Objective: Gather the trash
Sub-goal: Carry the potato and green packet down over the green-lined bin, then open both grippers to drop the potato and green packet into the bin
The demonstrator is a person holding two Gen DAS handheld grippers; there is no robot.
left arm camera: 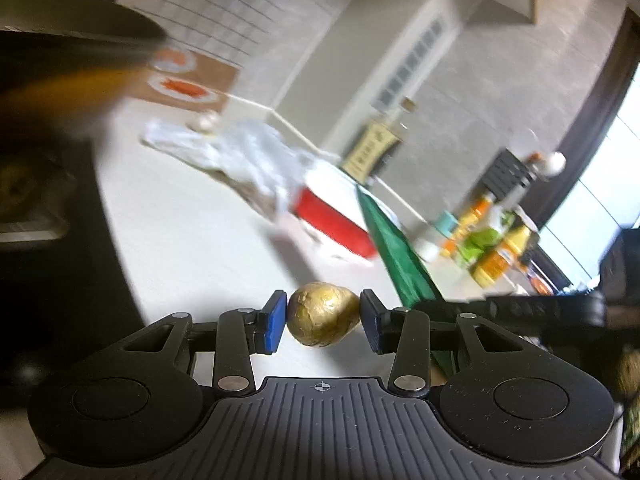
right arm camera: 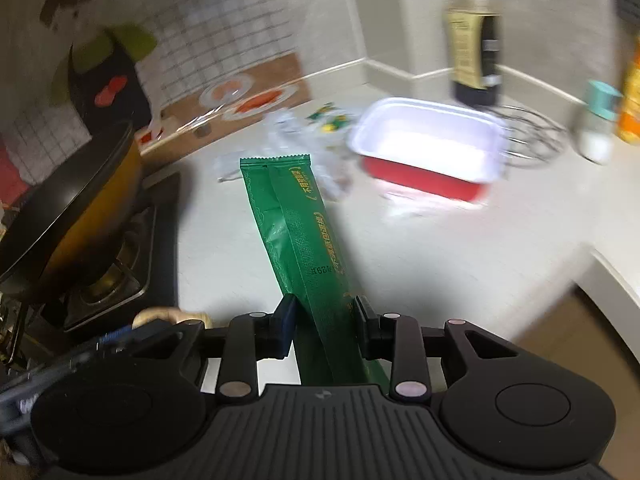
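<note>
A crumpled gold foil ball (left arm camera: pixel 322 314) sits between the blue pads of my left gripper (left arm camera: pixel 322 320), which is shut on it above the white counter (left arm camera: pixel 200 240). My right gripper (right arm camera: pixel 325 320) is shut on the lower end of a long green packet (right arm camera: pixel 292 208), which sticks up and away from the jaws. In the left wrist view the same green packet (left arm camera: pixel 396 248) slants in from the right. The gold ball (right arm camera: pixel 160 314) also peeks in at the lower left of the right wrist view.
A red tray with a white inside (right arm camera: pixel 424 136) and crumpled clear plastic (right arm camera: pixel 296 128) lie on the counter ahead. A pan (right arm camera: pixel 68 216) sits on the stove at left. A dark bottle (right arm camera: pixel 474 52), wire rack (right arm camera: pixel 532 136) and shaker (right arm camera: pixel 596 120) stand at back right. The counter edge (right arm camera: pixel 612 276) drops off at right.
</note>
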